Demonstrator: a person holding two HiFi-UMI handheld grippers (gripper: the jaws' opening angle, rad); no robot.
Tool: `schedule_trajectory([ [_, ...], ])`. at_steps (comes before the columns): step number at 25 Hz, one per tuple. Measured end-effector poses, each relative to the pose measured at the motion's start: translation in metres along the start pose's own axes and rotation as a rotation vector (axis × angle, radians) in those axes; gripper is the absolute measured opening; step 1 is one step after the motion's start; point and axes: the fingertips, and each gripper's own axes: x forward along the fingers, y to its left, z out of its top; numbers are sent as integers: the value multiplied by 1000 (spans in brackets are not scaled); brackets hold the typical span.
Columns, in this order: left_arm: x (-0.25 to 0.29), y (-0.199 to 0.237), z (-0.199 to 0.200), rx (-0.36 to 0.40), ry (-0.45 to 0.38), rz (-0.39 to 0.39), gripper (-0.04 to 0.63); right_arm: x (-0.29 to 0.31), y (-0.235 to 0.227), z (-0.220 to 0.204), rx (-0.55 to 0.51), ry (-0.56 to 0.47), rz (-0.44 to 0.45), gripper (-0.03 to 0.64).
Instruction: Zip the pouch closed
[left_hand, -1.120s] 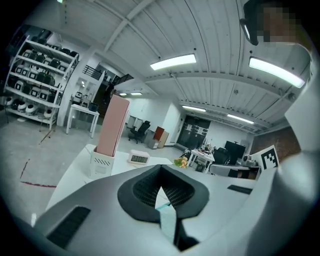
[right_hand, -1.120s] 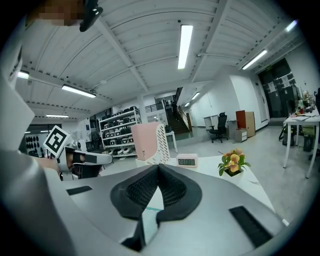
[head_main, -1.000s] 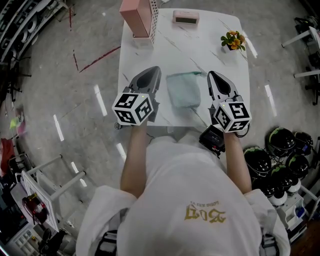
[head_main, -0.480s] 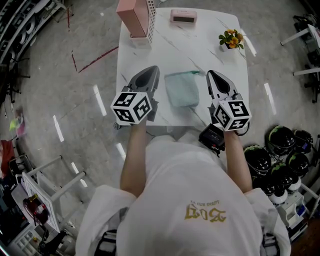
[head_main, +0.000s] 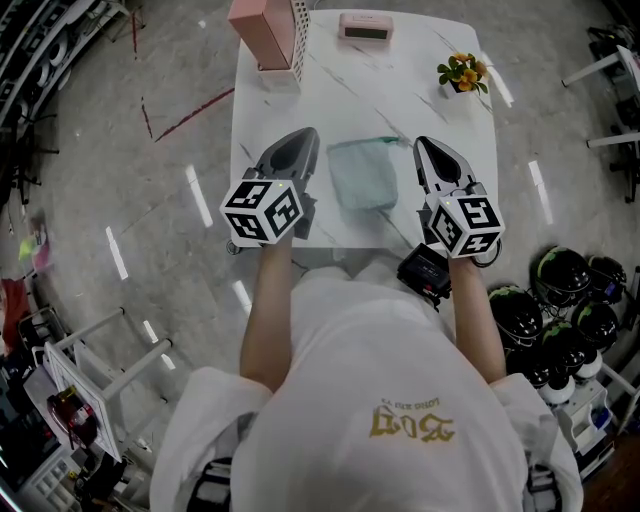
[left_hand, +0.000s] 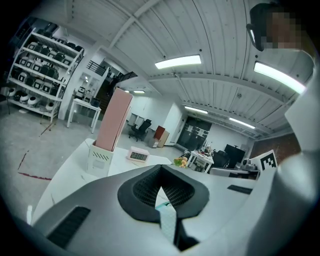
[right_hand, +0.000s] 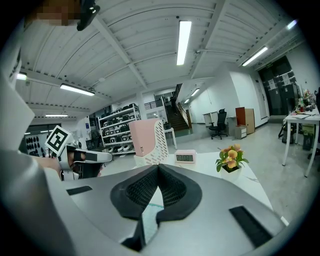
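"Two tools; is the left hand-held gripper (head_main: 305, 140) or right hand-held gripper (head_main: 425, 150) holding anything?"

"No; both are closed, empty; they sit either side of the flat pale-green cloth pouch (head_main: 365, 175) on the white marble counter (head_main: 400, 90), maybe to grab each end."

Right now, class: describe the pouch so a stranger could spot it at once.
Find the white marbled table. Near its front edge, between the left tongs and the right tongs, lies the pouch. It alone is flat, pale green cloth; the pink box, clock and flowers stand at the far end.
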Motion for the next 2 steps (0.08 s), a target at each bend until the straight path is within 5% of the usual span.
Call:
schedule_trajectory([
  [2, -1, 1, -1, -1, 2, -2, 15, 0, 1, -1, 2, 2, 0, 9],
])
